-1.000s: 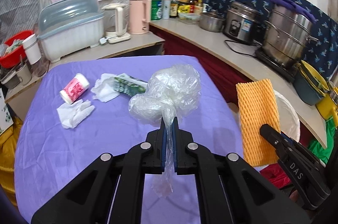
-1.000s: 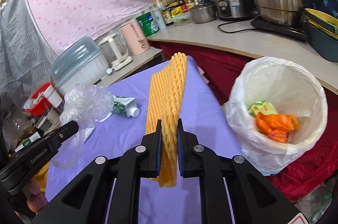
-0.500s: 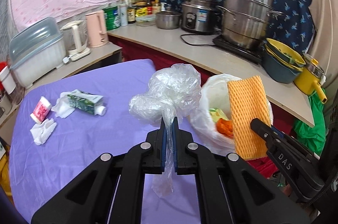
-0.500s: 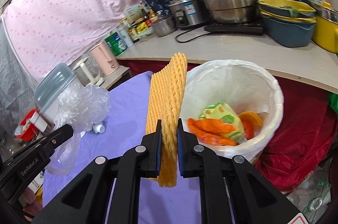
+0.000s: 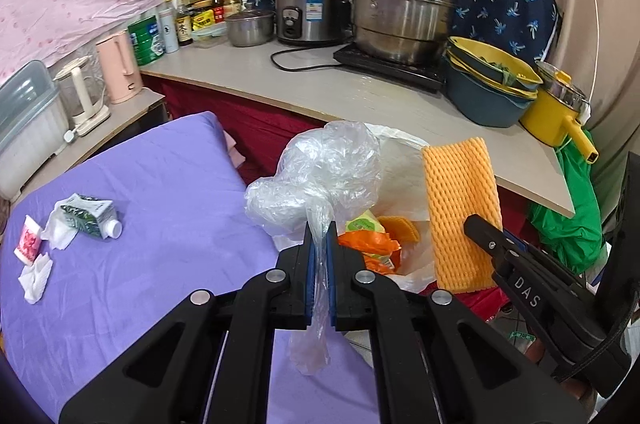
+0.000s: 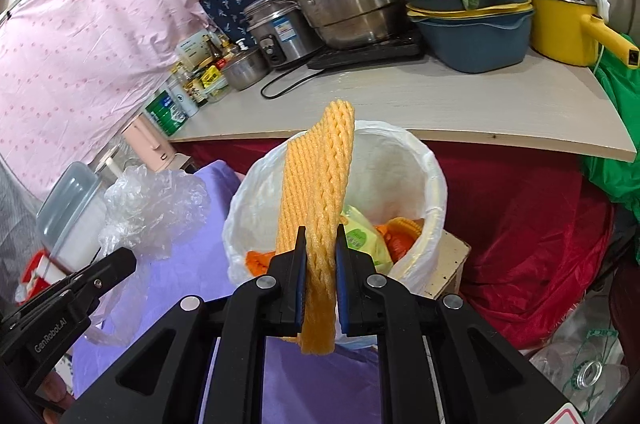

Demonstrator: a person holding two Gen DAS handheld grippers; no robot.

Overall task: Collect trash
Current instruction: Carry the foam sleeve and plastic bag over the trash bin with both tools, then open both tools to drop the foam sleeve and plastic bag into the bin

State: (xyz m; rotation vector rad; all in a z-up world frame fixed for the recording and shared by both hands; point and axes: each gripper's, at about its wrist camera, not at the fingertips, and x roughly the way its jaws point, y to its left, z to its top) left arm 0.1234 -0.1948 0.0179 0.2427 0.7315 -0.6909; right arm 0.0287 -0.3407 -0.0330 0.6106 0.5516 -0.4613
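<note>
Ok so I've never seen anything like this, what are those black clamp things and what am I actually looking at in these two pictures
Those are hand-held tools, not a robot: a person carries a two-finger gripper in each hand, and each has a wide-angle camera looking out along its fingers. So each picture is taken from one gripper.

In the left-hand view, the left gripper is shut on a crumpled clear plastic bag. In the right-hand view, the right gripper is shut on a yellow foam fruit net. Both are held by a white-lined trash bin that already contains orange and green wrappers.

On the purple tablecloth lie a green carton, white tissues and a small pink-printed cup. Behind is a kitchen counter with pots and bottles.
</note>
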